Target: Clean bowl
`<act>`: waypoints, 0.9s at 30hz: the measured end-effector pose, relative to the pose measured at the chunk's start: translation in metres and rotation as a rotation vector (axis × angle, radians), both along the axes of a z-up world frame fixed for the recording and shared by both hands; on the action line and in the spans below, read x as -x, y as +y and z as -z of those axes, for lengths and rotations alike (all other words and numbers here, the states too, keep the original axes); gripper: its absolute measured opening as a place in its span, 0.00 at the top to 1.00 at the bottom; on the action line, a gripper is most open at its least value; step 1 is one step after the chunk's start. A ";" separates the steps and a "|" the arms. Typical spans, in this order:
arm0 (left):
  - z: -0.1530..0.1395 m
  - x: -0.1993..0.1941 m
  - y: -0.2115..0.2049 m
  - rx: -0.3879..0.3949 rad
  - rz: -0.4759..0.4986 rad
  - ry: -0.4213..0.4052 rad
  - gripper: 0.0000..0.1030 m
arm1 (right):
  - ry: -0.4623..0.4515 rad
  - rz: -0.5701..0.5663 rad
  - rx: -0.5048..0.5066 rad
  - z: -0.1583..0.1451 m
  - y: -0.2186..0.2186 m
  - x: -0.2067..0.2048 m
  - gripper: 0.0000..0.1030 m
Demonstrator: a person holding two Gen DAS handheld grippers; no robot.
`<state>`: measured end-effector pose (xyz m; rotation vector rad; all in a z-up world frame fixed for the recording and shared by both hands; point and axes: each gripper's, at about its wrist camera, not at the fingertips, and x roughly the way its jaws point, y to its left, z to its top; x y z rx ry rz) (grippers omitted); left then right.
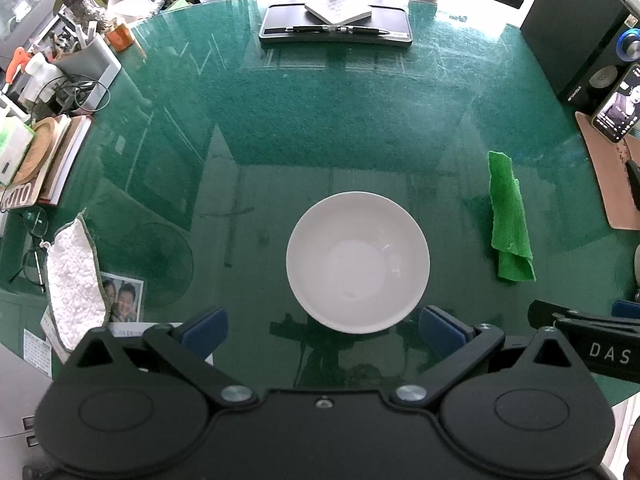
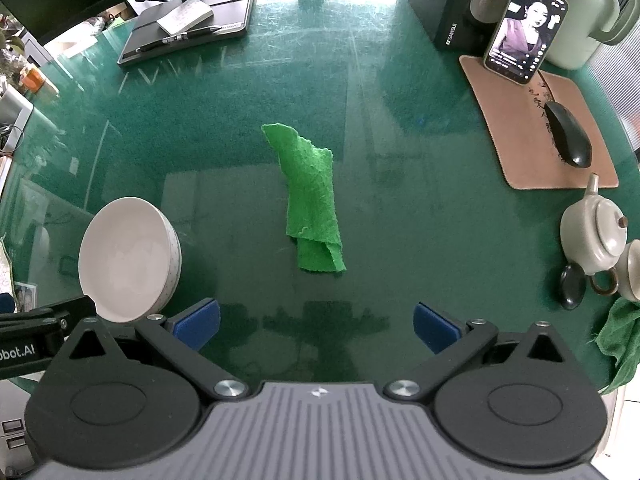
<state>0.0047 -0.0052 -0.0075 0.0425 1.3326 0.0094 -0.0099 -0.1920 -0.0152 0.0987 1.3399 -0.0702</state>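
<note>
A white bowl (image 1: 358, 262) stands upright and empty on the green glass-topped desk (image 1: 320, 120). My left gripper (image 1: 322, 330) is open and empty, its blue pads on either side of the bowl's near rim, not touching it. A folded green cloth (image 1: 510, 218) lies to the right of the bowl. In the right wrist view the cloth (image 2: 314, 198) lies straight ahead and the bowl (image 2: 128, 258) is at the left. My right gripper (image 2: 316, 326) is open and empty, short of the cloth.
A white sponge cloth (image 1: 74, 284) and a photo (image 1: 122, 298) lie at the left. A black tablet with a pen (image 1: 336, 26) is at the back. A phone (image 2: 524, 30), mouse (image 2: 568, 140) on a mat, teapot (image 2: 592, 232) and another green cloth (image 2: 620, 344) are at the right.
</note>
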 end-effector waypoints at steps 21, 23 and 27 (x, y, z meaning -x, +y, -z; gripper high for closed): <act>0.000 -0.001 -0.002 0.002 0.011 0.003 0.00 | 0.010 -0.004 -0.001 0.001 0.000 -0.002 0.01; 0.000 -0.001 -0.002 0.002 0.012 0.003 0.00 | 0.012 -0.004 -0.002 0.001 0.000 -0.002 0.01; 0.000 -0.001 -0.002 0.002 0.014 0.003 0.00 | 0.015 -0.005 -0.002 0.002 -0.001 -0.002 0.01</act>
